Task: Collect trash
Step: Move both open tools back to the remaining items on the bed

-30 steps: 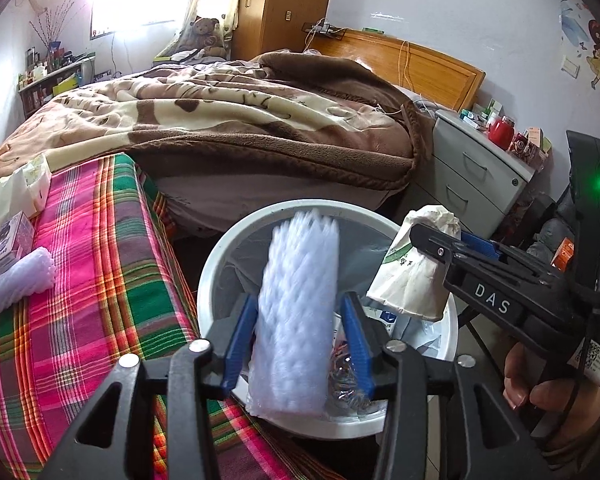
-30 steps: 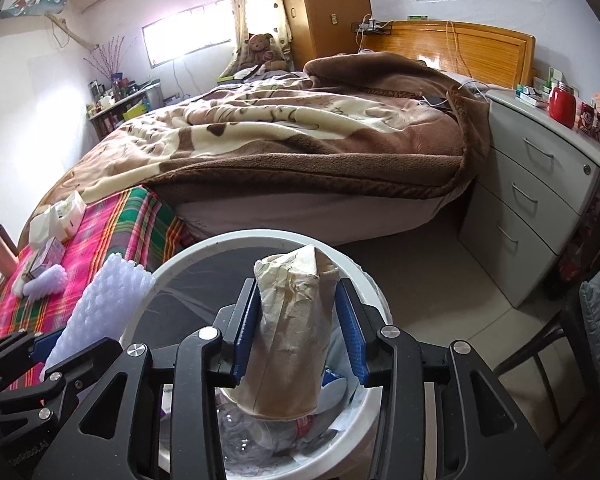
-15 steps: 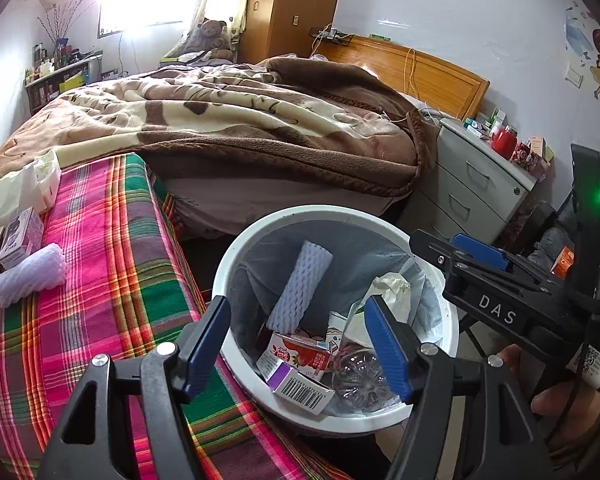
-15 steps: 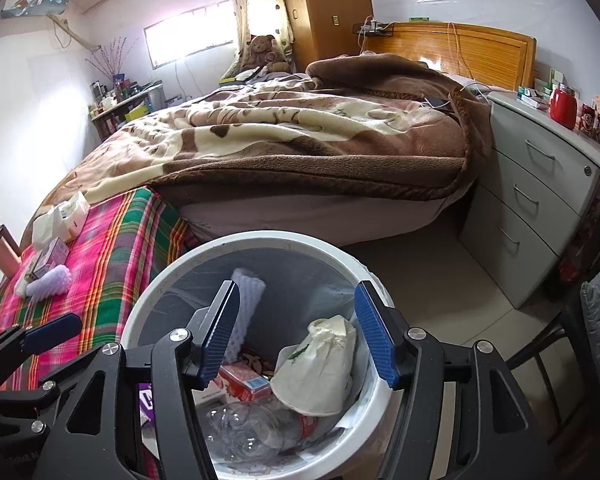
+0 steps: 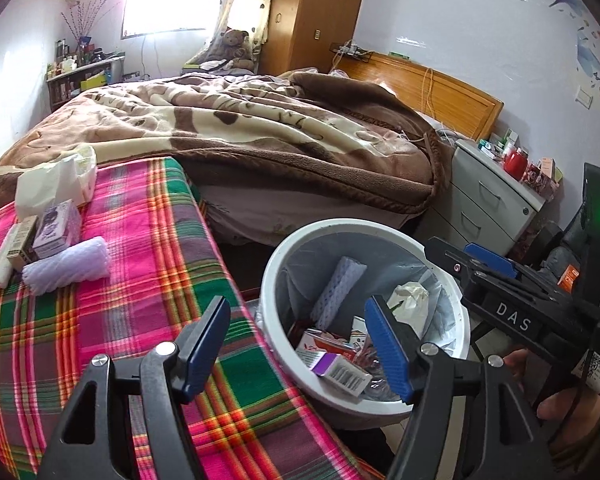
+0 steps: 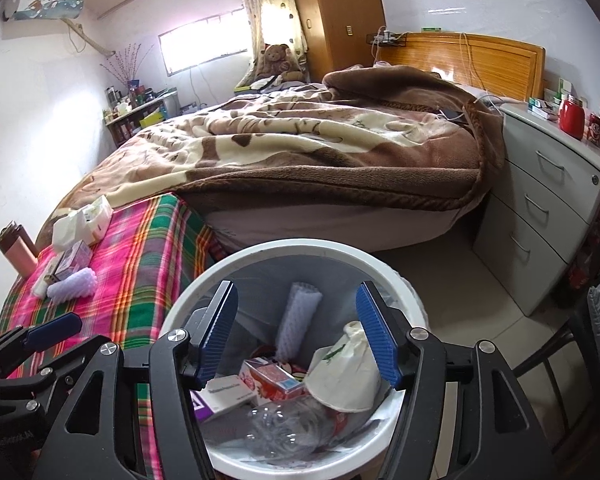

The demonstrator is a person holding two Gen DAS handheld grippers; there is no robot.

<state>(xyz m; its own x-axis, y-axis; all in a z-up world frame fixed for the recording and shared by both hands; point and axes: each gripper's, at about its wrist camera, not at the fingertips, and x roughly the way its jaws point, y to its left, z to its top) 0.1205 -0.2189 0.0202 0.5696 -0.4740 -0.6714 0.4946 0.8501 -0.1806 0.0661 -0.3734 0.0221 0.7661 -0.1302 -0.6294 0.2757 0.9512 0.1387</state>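
Both tongs we hold spread and empty, jaws just opened, left tongs [image 5: 298,344], right tongs [image 6: 298,336] above white bin [image 6: 300,246], foam sleeve [image 6: 298,322] and paper cup [image 6: 346,376] below them inside it.

glossy white plastic bin [image 6: 398,280], dimpled foam sleeve [image 6: 298,326], crumpled paper bag [image 6: 346,376], fleecy blanket [image 5: 260,128], woven plaid cloth [image 5: 140,248]

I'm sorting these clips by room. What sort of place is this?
A lived-in home bedroom, most likely: a bed with a brown blanket, a wooden headboard, a grey bedside drawer unit and a teddy bear.
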